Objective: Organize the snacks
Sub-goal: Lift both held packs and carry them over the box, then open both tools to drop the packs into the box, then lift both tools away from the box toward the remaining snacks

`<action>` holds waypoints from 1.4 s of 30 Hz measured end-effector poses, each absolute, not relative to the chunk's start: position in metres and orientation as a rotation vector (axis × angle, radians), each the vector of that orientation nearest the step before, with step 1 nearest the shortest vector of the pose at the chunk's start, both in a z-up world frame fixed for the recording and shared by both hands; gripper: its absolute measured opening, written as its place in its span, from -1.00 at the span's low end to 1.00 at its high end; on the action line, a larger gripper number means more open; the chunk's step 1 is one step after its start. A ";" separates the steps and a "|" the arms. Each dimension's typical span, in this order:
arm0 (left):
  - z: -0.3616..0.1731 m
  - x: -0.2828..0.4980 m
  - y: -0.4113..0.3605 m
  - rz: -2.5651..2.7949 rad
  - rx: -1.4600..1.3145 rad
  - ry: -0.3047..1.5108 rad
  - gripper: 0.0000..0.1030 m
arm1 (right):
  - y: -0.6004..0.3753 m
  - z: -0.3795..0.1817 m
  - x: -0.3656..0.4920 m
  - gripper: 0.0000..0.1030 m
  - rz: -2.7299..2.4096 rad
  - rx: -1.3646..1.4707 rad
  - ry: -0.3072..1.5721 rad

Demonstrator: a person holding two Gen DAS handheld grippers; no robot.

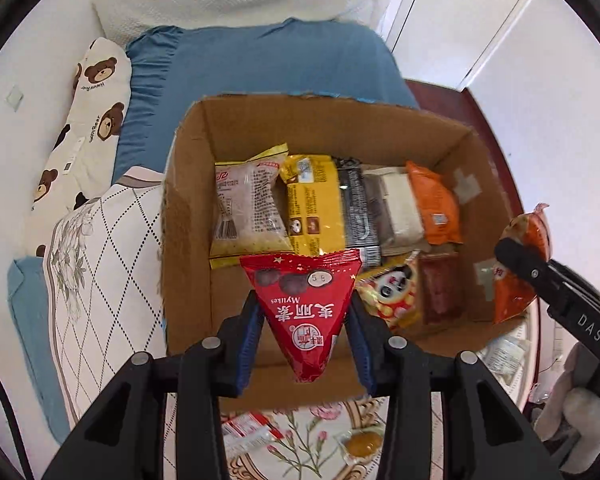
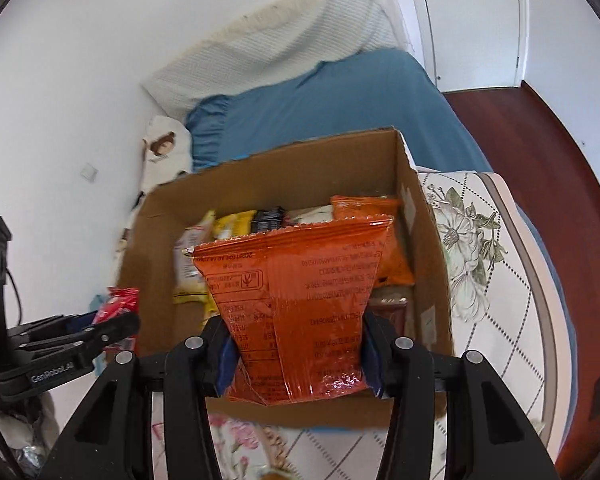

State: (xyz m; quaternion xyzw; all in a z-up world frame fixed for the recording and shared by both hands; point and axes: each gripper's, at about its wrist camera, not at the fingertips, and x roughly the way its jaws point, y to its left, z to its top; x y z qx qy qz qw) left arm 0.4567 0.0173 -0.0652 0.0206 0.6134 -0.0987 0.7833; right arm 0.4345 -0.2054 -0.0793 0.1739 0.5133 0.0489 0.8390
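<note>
Nearest, left claw [image 1: 306,316] pinches a red triangular pack [image 1: 302,304] and right claw [image 2: 298,344] pinches an orange packet [image 2: 296,300], both over the cardboard box [image 1: 188,216] already part-filled with rows of snacks [image 1: 324,204]; loose sachets [image 1: 248,432] remain outside.

Bright even daylight, soft shadows, strong fisheye warp w/ black corners, slight blur at edges.

Red triangular pouch [image 1: 306,312] and orange packet [image 2: 300,312] hang above snack-filled carton [image 1: 188,208].
</note>
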 end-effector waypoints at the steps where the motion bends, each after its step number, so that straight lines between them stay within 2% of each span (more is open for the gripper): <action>1: -0.075 0.464 0.017 -0.202 0.051 1.344 -0.27 | -0.203 -0.088 0.445 0.01 0.091 0.330 1.113; 10: -0.140 0.488 0.021 -0.154 0.089 1.484 -0.27 | -0.178 -0.151 0.475 0.01 0.034 0.140 1.284; 18: -0.162 0.496 0.028 -0.182 0.044 1.579 -0.21 | -0.149 -0.177 0.476 0.04 0.145 0.124 1.404; 19: -0.162 0.497 0.030 -0.181 0.040 1.582 -0.18 | -0.149 -0.177 0.477 0.18 0.153 0.130 1.405; 20: -0.162 0.499 0.033 -0.171 0.032 1.582 -0.07 | -0.150 -0.177 0.478 0.44 0.151 0.124 1.410; 21: -0.161 0.500 0.037 -0.155 0.027 1.577 0.14 | -0.153 -0.177 0.479 0.54 0.147 0.123 1.418; 23: -0.158 0.503 0.045 -0.168 -0.024 1.574 0.25 | -0.163 -0.175 0.479 0.69 0.144 0.155 1.427; 24: -0.157 0.503 0.048 -0.195 -0.073 1.578 0.40 | -0.167 -0.173 0.478 0.77 0.157 0.178 1.425; 27: -0.149 0.502 0.048 -0.224 -0.103 1.566 0.64 | -0.183 -0.159 0.473 0.79 0.203 0.282 1.406; 35: -0.103 0.486 0.030 -0.198 0.024 1.412 0.66 | -0.197 -0.114 0.455 0.80 0.082 0.157 1.296; 42: -0.065 0.459 0.025 -0.167 0.054 1.243 0.66 | -0.197 -0.095 0.430 0.85 0.024 0.083 1.236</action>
